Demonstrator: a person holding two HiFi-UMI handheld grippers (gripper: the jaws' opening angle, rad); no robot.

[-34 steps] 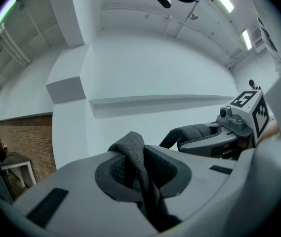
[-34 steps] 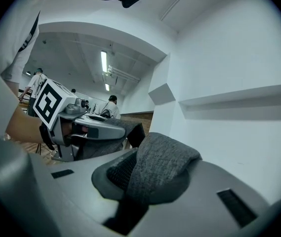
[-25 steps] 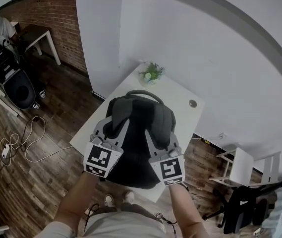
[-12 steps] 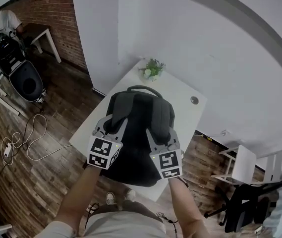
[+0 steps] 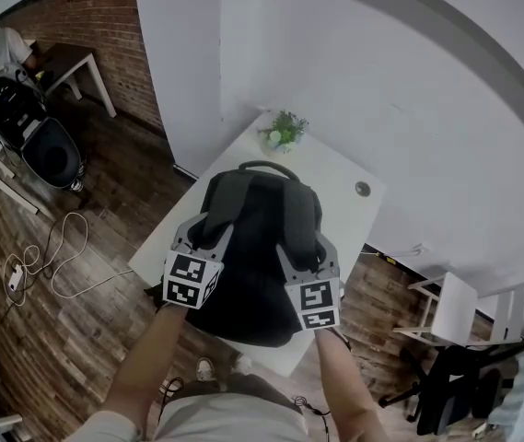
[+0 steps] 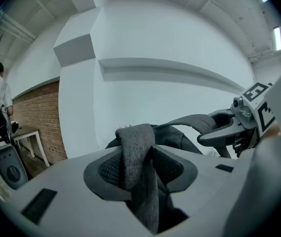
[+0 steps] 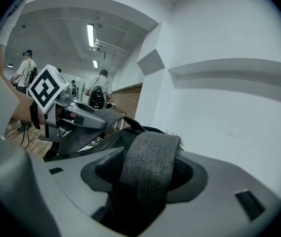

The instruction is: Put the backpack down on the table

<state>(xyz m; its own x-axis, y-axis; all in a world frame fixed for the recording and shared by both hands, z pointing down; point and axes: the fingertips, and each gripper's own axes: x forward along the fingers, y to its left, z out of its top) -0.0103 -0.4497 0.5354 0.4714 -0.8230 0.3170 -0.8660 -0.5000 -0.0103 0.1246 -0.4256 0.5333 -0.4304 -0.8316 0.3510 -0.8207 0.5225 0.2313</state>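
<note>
A dark grey backpack (image 5: 252, 261) lies on the white table (image 5: 340, 178), straps up and top handle toward the wall. My left gripper (image 5: 203, 228) is at its left shoulder strap (image 6: 135, 147). The strap hangs loosely between the pads (image 6: 111, 169), and the jaws have just been opening. My right gripper (image 5: 309, 247) is at the right shoulder strap (image 7: 147, 162). That strap drapes between wide jaws that have also just been opening. Each gripper shows in the other's view: the right gripper (image 6: 231, 127) and the left gripper (image 7: 76, 115).
A small potted plant (image 5: 283, 132) stands at the table's far corner by the white wall, and a cable hole (image 5: 362, 189) is at the right. On the wooden floor are a black chair (image 5: 36, 145), cables (image 5: 31, 265) and a white stool (image 5: 446, 311).
The backpack and both grippers have come down toward the table. Both pairs of jaws have spread apart around the straps.
</note>
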